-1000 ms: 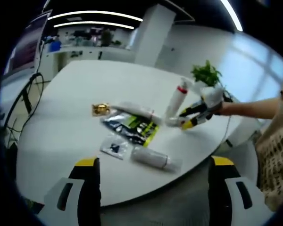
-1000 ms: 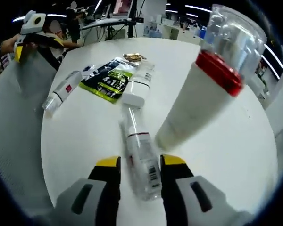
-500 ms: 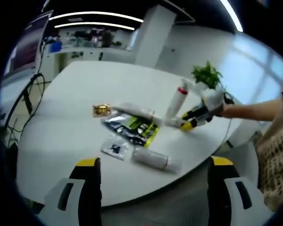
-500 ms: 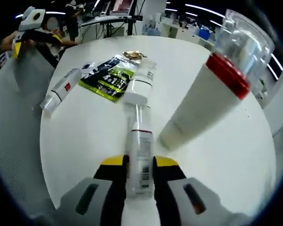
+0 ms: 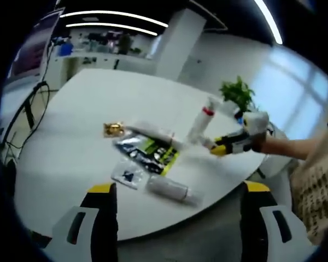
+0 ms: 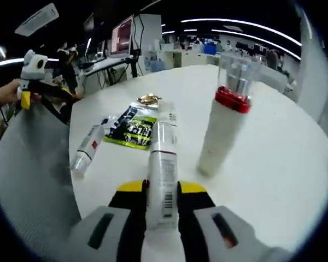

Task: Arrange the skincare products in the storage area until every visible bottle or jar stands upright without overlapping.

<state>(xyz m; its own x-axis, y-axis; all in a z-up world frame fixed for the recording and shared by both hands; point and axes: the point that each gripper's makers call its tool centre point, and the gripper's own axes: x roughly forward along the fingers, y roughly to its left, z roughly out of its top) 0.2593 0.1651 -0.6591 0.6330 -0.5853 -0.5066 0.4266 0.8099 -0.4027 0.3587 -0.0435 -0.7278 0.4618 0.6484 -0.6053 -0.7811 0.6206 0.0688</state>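
Observation:
My right gripper (image 6: pixel 162 188) is shut on a slim clear bottle (image 6: pixel 163 169) with a red line and a barcode, which points away along the jaws toward a green-and-black sachet (image 6: pixel 132 130). To its right a white bottle (image 6: pixel 224 128) with a red band and clear cap stands upright. A white tube (image 6: pixel 86 153) lies on its side at the left. In the left gripper view my left gripper (image 5: pixel 179 188) is open, held back off the table's near edge. There the upright bottle (image 5: pixel 199 124), the lying tube (image 5: pixel 167 188) and the right gripper (image 5: pixel 235 143) are visible.
The round white table (image 5: pixel 71 125) also holds a gold packet (image 5: pixel 113 129), a small clear sachet (image 5: pixel 127 174) and a long white pack (image 5: pixel 153 131) beside the green sachet (image 5: pixel 147 152). A potted plant (image 5: pixel 238 90) stands past the far edge. Desks and monitors line the room behind.
The right gripper closed on the slim bottle, then rose and tilted up with it, so the upright bottle looks farther away. The left gripper stayed open; its view shifted slightly.

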